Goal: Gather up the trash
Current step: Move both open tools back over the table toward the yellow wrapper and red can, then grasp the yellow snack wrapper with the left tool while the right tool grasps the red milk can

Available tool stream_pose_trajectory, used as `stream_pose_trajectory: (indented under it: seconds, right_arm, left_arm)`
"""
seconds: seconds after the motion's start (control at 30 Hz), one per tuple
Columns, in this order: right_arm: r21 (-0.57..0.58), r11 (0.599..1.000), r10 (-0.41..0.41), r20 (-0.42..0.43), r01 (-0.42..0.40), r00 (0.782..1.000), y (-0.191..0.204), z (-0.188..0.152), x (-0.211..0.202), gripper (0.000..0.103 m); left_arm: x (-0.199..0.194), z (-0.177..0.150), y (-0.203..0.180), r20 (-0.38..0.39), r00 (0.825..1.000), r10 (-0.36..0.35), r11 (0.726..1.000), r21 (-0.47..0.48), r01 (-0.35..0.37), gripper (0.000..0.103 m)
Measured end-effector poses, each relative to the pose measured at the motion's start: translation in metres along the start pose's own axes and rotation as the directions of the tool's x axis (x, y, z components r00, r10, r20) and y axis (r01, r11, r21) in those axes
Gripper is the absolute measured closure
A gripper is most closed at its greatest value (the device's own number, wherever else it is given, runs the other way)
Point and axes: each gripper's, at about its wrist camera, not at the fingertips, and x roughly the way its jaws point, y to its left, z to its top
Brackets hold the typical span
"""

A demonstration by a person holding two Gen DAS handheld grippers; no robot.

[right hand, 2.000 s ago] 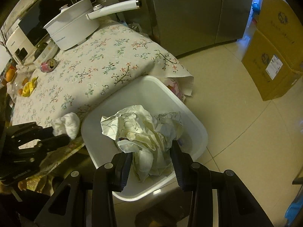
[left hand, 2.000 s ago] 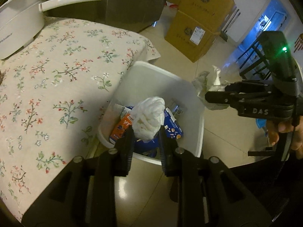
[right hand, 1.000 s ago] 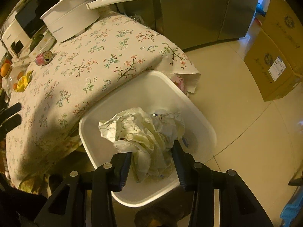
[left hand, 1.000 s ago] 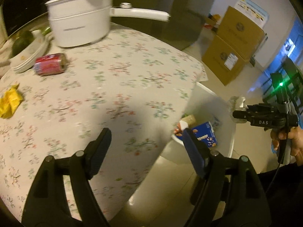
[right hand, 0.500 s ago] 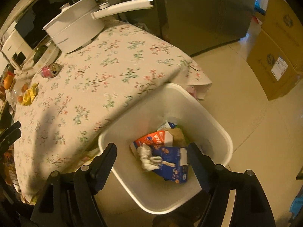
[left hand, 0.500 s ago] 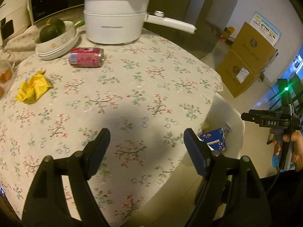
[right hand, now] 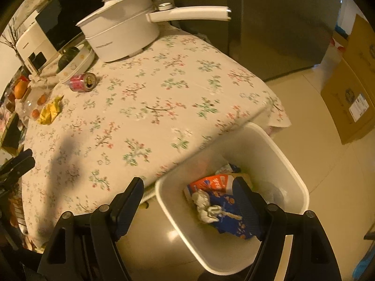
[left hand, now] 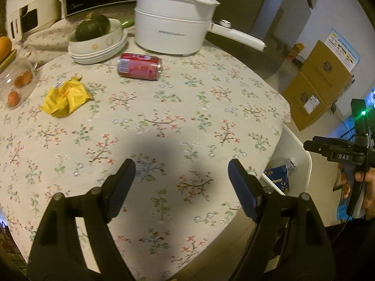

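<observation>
The left gripper [left hand: 180, 175] hangs over the flowered tablecloth [left hand: 164, 107] with its jaws spread wide and nothing between them. The right gripper [right hand: 189, 194] has just been opening its jaws, and they stand wide and empty above the white bin [right hand: 288, 164] at the table's edge. Inside the bin lie a blue box [right hand: 229, 217], an orange carton [right hand: 211, 182] and a crumpled white wad [right hand: 204, 203] — tissue, perhaps; the blur hides detail. On the cloth, a red can [left hand: 140, 66] lies on its side near the white pot [left hand: 173, 30], and a yellow wrapper [left hand: 64, 97] sits well apart from both grippers.
</observation>
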Motion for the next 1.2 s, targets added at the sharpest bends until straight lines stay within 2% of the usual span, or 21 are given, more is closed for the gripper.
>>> stream_pose_trajectory:
  seconds: [0.33, 0.53, 0.73, 0.9, 1.07, 1.2]
  right_arm:
    - [-0.061, 0.998, 0.032, 0.038, -0.029, 0.999, 0.045, 0.019, 0.001, 0.023]
    - [-0.104, 0.992, 0.074, 0.045, -0.069, 0.996, 0.076, 0.036, 0.010, 0.023]
    - [-0.216, 0.968, 0.144, 0.072, -0.125, 0.987, 0.121, 0.071, 0.019, 0.022]
    - [-0.419, 0.900, 0.174, 0.094, -0.119, 0.980, 0.181, 0.107, 0.040, 0.020]
    - [-0.537, 0.835, 0.187, 0.066, -0.123, 0.980, 0.231, 0.137, 0.079, 0.020]
    - [-0.601, 0.794, 0.157, 0.058, -0.091, 0.986, 0.259, 0.156, 0.116, 0.020]
  left_arm:
    - [-0.012, 0.000, 0.059, 0.018, 0.998, 0.067, 0.992, -0.107, -0.065, 0.022]
    - [-0.020, 0.006, 0.107, 0.030, 0.990, 0.140, 0.978, -0.162, -0.134, 0.022]
    - [-0.008, 0.025, 0.155, 0.054, 0.989, 0.140, 0.968, -0.216, -0.125, 0.022]
    - [0.019, 0.041, 0.182, 0.058, 0.990, 0.126, 0.969, -0.221, -0.110, 0.022]
    - [0.043, 0.051, 0.206, 0.061, 0.995, 0.083, 0.963, -0.264, -0.064, 0.022]
    - [0.061, 0.051, 0.224, 0.071, 0.997, 0.028, 0.945, -0.328, -0.003, 0.029]
